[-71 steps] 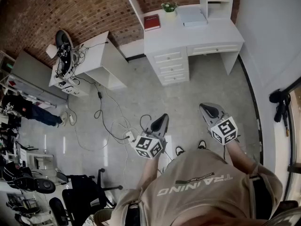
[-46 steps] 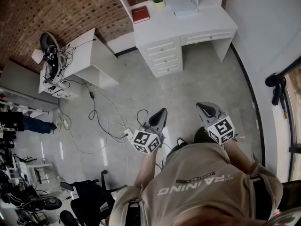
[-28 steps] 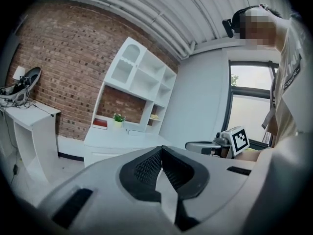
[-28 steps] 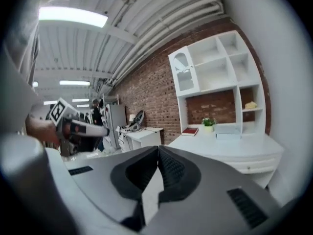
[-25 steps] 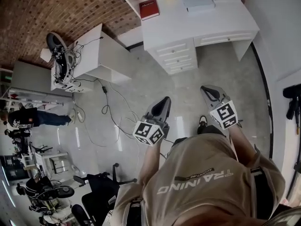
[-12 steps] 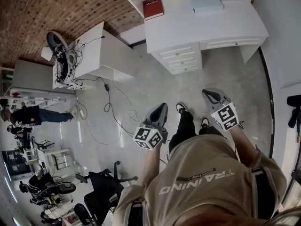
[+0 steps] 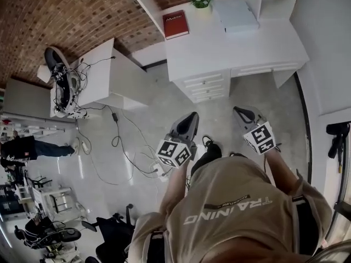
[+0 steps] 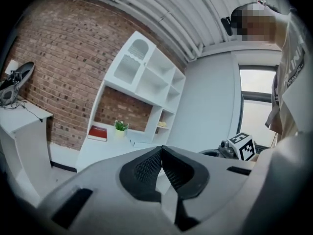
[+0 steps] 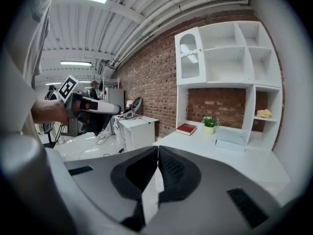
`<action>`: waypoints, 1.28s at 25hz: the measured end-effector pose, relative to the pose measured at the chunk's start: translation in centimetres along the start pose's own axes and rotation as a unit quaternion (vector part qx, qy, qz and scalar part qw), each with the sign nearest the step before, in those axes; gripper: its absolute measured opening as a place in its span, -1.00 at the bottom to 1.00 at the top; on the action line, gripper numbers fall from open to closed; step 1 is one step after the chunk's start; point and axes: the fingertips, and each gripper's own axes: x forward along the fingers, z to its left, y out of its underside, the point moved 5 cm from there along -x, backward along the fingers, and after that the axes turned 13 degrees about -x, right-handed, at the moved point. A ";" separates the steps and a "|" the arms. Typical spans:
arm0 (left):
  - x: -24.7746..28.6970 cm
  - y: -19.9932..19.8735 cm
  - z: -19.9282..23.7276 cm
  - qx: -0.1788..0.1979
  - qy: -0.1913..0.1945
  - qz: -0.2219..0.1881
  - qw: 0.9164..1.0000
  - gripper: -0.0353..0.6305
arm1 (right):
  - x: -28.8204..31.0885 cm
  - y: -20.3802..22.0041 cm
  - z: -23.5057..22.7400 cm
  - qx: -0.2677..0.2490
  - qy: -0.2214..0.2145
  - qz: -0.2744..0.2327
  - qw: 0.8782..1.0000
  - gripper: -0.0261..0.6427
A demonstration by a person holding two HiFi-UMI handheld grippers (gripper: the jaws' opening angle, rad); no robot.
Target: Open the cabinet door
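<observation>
Carried nearer the white desk (image 7: 258,48) since the earlier frames: both grippers, with the person's shoe (image 7: 211,147) now drawn back beneath the body after a forward stride. Item, left gripper (image 7: 192,115): jaws clenched tip to tip, nothing between them, held over the grey floor (image 7: 164,119). Item, right gripper (image 7: 237,110): jaws likewise pressed together and empty, level with the left one and just short of the desk's front edge. Item, cabinet door (image 9: 190,55): arch-topped, glazed, white-framed, closed, set at the upper left corner of the shelf unit (image 9: 244,58) standing along the desk's rear edge; well apart from both grippers. Desk top, rear left corner: red book (image 7: 176,24), lying flat. Rear edge, just right of the book: potted plant (image 7: 201,0) in a pale pot. Beside the plant, towards the right: flat white box (image 7: 236,12). Lower right compartment of the shelf unit: a small yellow object (image 9: 264,113), kind not discernible. Desk front, left side: stack of drawers (image 7: 208,86), all shut. Floor, left of the desk: white side table (image 7: 107,75) with tangled cables (image 7: 68,86) at its far end, more leads trailing across the floor.
</observation>
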 end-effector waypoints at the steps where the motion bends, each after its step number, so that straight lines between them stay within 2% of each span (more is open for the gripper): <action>1: 0.4 -1.0 0.7 0.001 0.005 -0.005 1.000 -0.87 | 1.0 -0.7 -0.2 0.002 0.004 -0.004 1.000 -0.89; 4: 1.0 -4.2 3.2 0.019 0.019 -0.007 1.000 -0.87 | 3.8 -3.4 -1.1 0.013 0.019 -0.016 1.000 -0.89; 7: 1.1 -7.2 7.0 0.045 0.008 -0.002 0.999 -0.87 | 6.7 -5.9 -1.9 0.017 0.030 -0.020 0.999 -0.89; 13: 2.0 -10.7 14.1 0.050 -0.017 -0.007 0.999 -0.87 | 12.2 -7.2 -2.7 0.034 0.033 -0.015 0.999 -0.89; 18: 2.8 -12.5 16.8 0.048 -0.018 -0.006 0.999 -0.87 | 15.1 -7.4 -3.3 0.034 0.020 -0.002 0.999 -0.89; 24: 7.7 -13.7 20.3 0.030 -0.023 0.006 0.999 -0.87 | 20.9 -7.1 -7.8 0.047 0.008 -0.007 0.999 -0.88; 28: 12.1 -15.1 22.1 0.036 -0.026 0.022 0.999 -0.87 | 25.5 -6.4 -11.3 0.056 -0.016 -0.011 0.998 -0.89; 32: 16.6 -18.7 24.6 0.046 -0.032 0.014 0.998 -0.87 | 30.6 -9.1 -17.0 0.029 -0.014 -0.043 0.999 -0.88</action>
